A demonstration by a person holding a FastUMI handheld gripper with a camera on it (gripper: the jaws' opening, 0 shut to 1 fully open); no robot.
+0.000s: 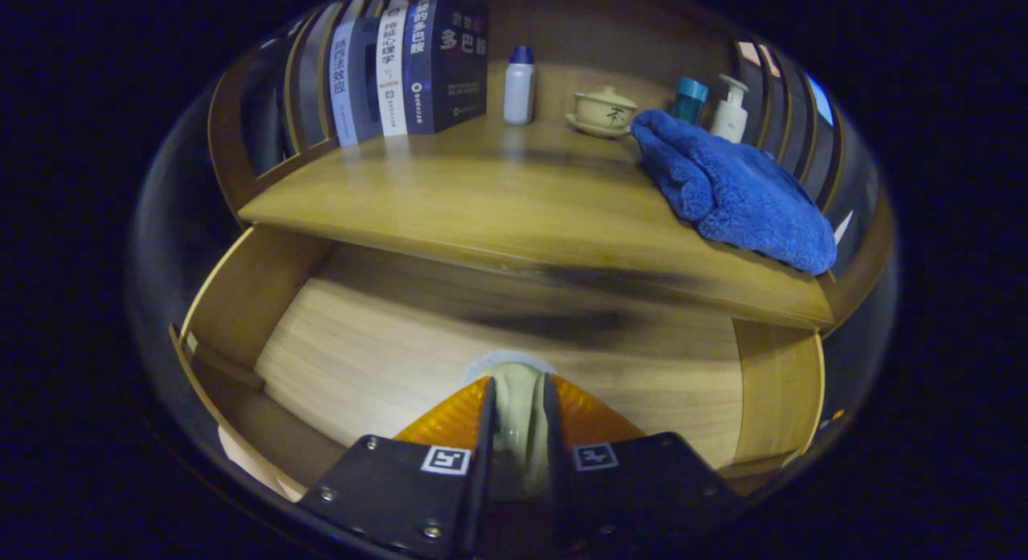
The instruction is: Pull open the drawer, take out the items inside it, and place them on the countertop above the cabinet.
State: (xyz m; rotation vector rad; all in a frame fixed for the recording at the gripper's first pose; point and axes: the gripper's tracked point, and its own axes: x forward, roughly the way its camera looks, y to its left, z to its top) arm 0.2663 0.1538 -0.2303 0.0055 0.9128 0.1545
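The tool [518, 399] is clamped on a pale cup [514, 391] above the open drawer [385, 343]. A blue towel [735, 194] lies on the surface [498, 198] beyond.

**Countertop and open drawer**

You have the wooden countertop [498, 198] ahead, above the pulled-out drawer [385, 335]. On it, at the back, stand a row of books [409, 66], a white bottle with a blue cap [519, 86] and a lidded tea bowl on its saucer [604, 112]. A blue towel [731, 190] lies heaped toward the other end, with a teal-capped bottle [689, 99] and a white pump bottle [731, 110] just behind it. Over the drawer, your gripper [518, 399] has both fingers pressed on a pale object [518, 387].
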